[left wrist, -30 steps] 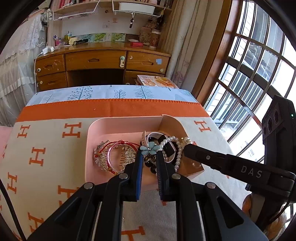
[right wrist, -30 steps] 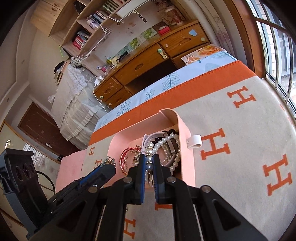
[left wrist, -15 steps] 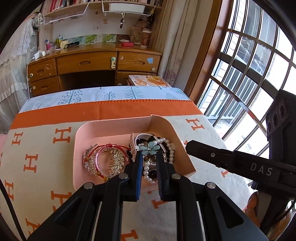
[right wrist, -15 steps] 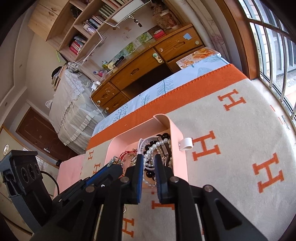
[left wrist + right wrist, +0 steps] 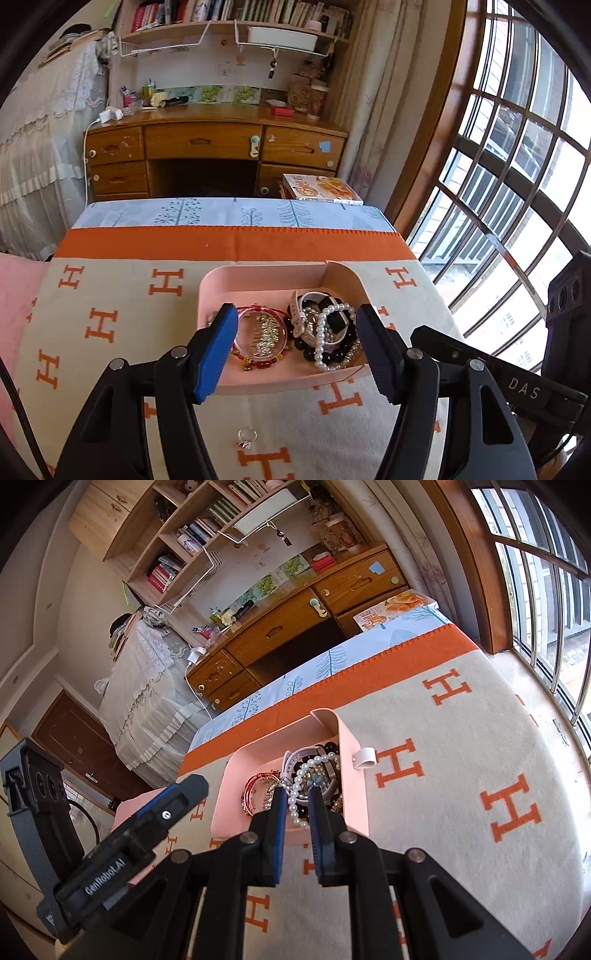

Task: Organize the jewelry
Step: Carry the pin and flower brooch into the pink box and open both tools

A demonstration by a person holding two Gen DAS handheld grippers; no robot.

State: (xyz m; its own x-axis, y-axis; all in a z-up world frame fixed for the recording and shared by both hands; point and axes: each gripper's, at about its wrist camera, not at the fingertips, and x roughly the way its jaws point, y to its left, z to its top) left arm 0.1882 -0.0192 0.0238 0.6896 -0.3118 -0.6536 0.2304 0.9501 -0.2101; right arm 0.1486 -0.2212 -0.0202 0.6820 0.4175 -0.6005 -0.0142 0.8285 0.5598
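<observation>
1. The left tool (image 5: 295,325) is standing wide apart, its jaws having just been opening; nothing is pinched between its blue pads, which are framing the jewelry heap from above.
2. The right tool (image 5: 298,805) is showing a narrow gap between its jaws, with a pearl strand (image 5: 295,808) lying in line with that gap; whether the pads are pressing on it I cannot tell.
3. A small ring (image 5: 246,435) is lying alone on the blanket (image 5: 110,295), just in front of the tray.
4. The pink tray (image 5: 258,277) is sitting on the cream blanket with orange H marks, which is covering a bed.
5. Inside the tray, red bangles (image 5: 258,332) with silver pieces are resting on the left, and a white watch (image 5: 306,317), black beads (image 5: 314,354) and the pearl strand are piling up on the right.
6. A white ring-shaped piece (image 5: 364,758) is lying on the blanket, just beside the tray's right wall.
7. Beyond the bed, a wooden bench (image 5: 207,140) with drawers is standing under bookshelves (image 5: 240,14), and a barred window (image 5: 517,184) is filling the right side.
</observation>
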